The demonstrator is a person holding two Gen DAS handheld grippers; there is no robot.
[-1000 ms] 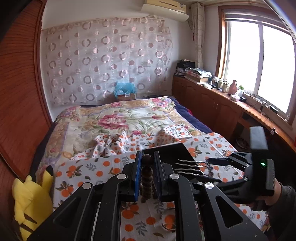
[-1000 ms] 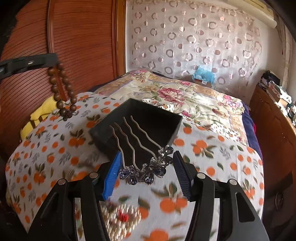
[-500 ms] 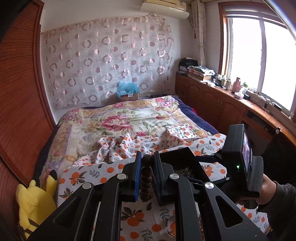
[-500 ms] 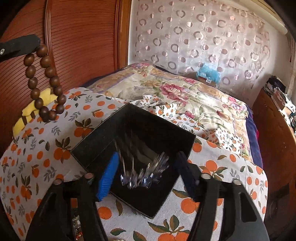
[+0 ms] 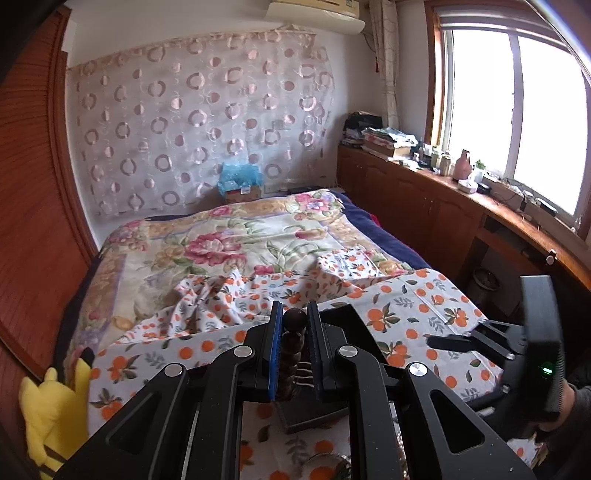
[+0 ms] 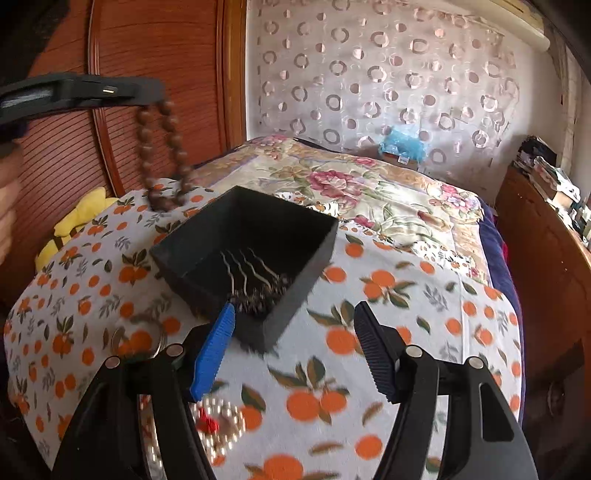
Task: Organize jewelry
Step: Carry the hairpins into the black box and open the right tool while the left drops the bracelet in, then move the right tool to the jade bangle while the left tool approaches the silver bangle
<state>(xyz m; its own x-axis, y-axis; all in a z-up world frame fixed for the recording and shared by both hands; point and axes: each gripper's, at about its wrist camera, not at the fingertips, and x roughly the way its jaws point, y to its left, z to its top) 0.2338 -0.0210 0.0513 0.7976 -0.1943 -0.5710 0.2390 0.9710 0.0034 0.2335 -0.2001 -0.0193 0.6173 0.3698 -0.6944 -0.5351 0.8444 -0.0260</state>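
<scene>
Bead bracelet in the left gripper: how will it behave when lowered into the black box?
Probably floppy: the bead bracelet hangs as a slack loop from the left gripper, so it should pile up rather than stand. The round wooden-looking beads may roll a little. Likely light. It could snag on the hair comb lying in the black box.

You're looking down a bed [image 5: 236, 240] dressed in a floral quilt, an orange-print sheet [image 6: 388, 295] spread over the near end. Behind it, a sheer curtain [image 5: 199, 122] with ring patterns covers the far wall. On your left, reddish ribbed wood panelling [image 5: 33, 184]. On your right, a long wooden cabinet [image 5: 413, 199] runs under a bright window [image 5: 517, 110], its top cluttered. An air conditioner [image 5: 314, 16] sits up high. A yellow plush toy [image 5: 51, 410] slumps beside the bed.
</scene>
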